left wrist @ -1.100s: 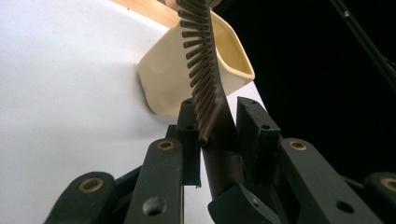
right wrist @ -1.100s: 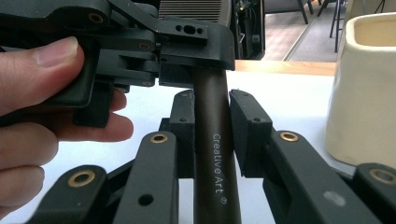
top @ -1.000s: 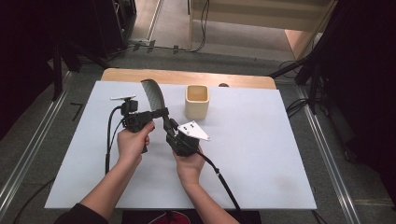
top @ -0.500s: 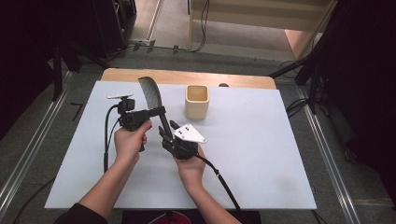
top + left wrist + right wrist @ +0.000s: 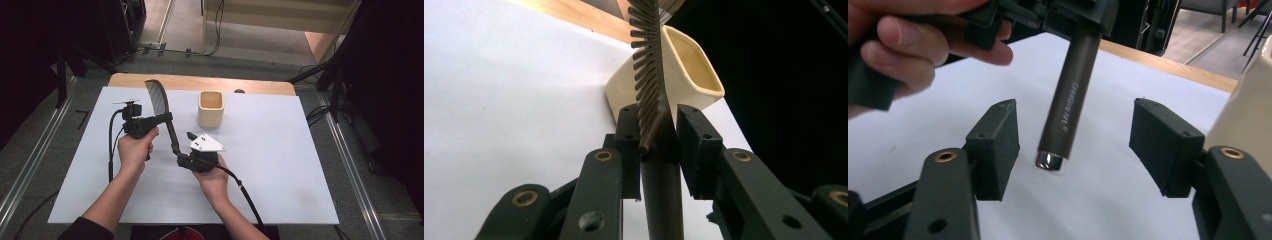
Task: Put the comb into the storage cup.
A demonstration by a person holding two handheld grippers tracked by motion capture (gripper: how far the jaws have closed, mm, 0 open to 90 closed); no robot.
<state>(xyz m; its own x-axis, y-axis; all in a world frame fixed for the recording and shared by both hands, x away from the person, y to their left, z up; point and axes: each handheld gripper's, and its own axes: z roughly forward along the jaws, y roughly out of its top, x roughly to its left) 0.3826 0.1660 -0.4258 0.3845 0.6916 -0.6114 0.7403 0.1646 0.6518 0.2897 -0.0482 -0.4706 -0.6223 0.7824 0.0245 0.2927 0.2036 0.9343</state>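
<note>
Your left gripper (image 5: 658,145) clamps the comb (image 5: 159,97); its handle end hangs between your right gripper's (image 5: 1073,145) wide-open jaws.

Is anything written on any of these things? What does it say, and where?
"CreativeArt": my best reading of small, slanted pale print running along the dark brown round handle of the slotted spatula, seen in the right gripper view.

No lettering can be made out on the cream square cup or the white table cover.

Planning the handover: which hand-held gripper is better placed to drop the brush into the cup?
Left. The left hand-held gripper already clamps the brush, near the cup; the right hand-held gripper is open.
</note>
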